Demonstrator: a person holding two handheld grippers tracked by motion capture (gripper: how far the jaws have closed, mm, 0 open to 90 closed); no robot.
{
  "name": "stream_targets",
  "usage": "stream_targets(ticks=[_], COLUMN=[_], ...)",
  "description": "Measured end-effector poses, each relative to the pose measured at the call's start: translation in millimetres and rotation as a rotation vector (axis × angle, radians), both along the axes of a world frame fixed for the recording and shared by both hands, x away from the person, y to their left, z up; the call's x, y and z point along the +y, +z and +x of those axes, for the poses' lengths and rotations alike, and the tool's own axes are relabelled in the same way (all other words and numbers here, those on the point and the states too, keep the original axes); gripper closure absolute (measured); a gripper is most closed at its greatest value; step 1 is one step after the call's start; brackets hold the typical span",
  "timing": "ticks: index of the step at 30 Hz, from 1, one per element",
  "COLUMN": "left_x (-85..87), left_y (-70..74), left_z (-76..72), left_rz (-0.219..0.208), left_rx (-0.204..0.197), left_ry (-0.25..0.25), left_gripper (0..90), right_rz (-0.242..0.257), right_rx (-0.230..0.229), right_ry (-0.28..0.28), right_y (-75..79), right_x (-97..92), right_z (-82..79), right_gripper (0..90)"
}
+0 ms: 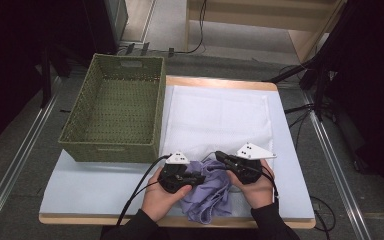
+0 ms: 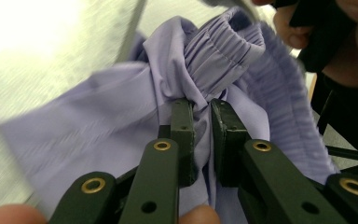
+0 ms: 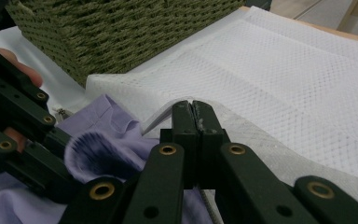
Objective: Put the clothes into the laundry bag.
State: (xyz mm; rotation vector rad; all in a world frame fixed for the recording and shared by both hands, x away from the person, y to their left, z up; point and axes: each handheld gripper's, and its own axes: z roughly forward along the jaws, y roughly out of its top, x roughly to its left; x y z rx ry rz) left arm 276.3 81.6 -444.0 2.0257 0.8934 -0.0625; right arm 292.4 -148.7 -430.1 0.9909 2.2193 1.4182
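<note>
A crumpled purple garment (image 1: 212, 195) lies at the table's near edge between my two hands. My left gripper (image 1: 200, 177) reaches into it from the left. In the left gripper view its jaws (image 2: 202, 112) pinch a bunched fold of the purple garment (image 2: 112, 116) just below the gathered elastic band. My right gripper (image 1: 219, 155) points left at the garment's top edge. Its jaws (image 3: 193, 109) stand pressed together above the purple garment (image 3: 112, 126), beside a lifted flap of the white towel (image 3: 284, 79); I cannot make out anything held between them.
A green woven basket (image 1: 110, 150), with nothing inside, stands at the table's left. The white towel (image 1: 220, 115) is spread flat to its right, on a pale blue table (image 1: 95, 185). Metal rails run along the floor on both sides.
</note>
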Motion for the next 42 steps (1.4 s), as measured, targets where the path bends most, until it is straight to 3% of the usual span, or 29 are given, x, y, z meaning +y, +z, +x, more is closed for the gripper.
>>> stream_targets(ticks=[4,6,8,10,12,14,17,21,25,28,33,35,40,41,42], left_x=[-18.1,-27.1,-32.7,-32.8,-27.3,-18.3,3.5,33.6,53.7,53.1,30.9,22.5,-0.2,-4.3,-6.8], left_y=[5.0,1.0,-7.7,-14.2,-11.3,-1.6,14.7,20.3,10.0,0.5,-6.5,-7.0,-8.7,-8.3,-7.3], left_z=[5.3,8.8,13.6,16.9,15.7,9.8,-0.7,-10.1,-16.1,-16.1,-14.7,-13.6,-2.9,-1.3,0.0], left_rz=[0.006,0.037,0.08,0.077,0.031,-0.009,-0.028,0.006,0.05,0.068,0.1,0.114,0.157,0.161,0.166], left_rx=[-0.021,-0.022,-0.014,0.008,0.012,-0.014,-0.066,-0.099,-0.057,0.01,0.052,0.05,0.052,0.05,0.047], left_ry=[-0.031,-0.025,-0.009,-0.001,0.0,-0.005,0.009,0.085,0.138,0.11,0.035,0.019,-0.031,-0.035,-0.037], left_gripper=[82.5,81.5,76.2,69.4,58.5,47.0,43.2,36.8,24.5,20.7,25.1,30.6,54.3,65.3,65.3], right_rz=[0.011,0.009,0.009,0.011,0.008,0.012,0.015,0.017,0.016,0.009,0.005,0.008,0.018,0.021,0.021], right_rx=[0.0,-0.004,-0.005,-0.003,-0.004,-0.004,-0.001,-0.005,-0.003,-0.001,-0.007,-0.005,-0.002,0.0,0.0], right_ry=[0.0,0.002,0.003,-0.001,-0.002,-0.007,-0.012,-0.014,-0.016,-0.011,-0.002,-0.001,-0.001,-0.001,-0.001], right_y=[1.6,1.6,1.7,1.8,1.9,1.8,1.7,3.1,3.4,2.3,1.8,2.0,2.2,2.5,2.5], right_x=[0.6,1.3,1.6,1.3,-0.5,-3.5,-4.6,-5.0,-3.8,-1.5,1.5,1.7,0.3,0.9,0.9], right_z=[-0.9,-1.1,-1.4,-1.6,-1.6,-0.7,-0.4,-1.0,-1.6,-1.4,-1.7,-1.8,-1.5,-1.7,-1.7], right_gripper=[90.0,90.0,90.0,90.0,90.0,90.0,90.0,90.0,90.0,90.0,90.0,90.0,90.0,90.0,90.0])
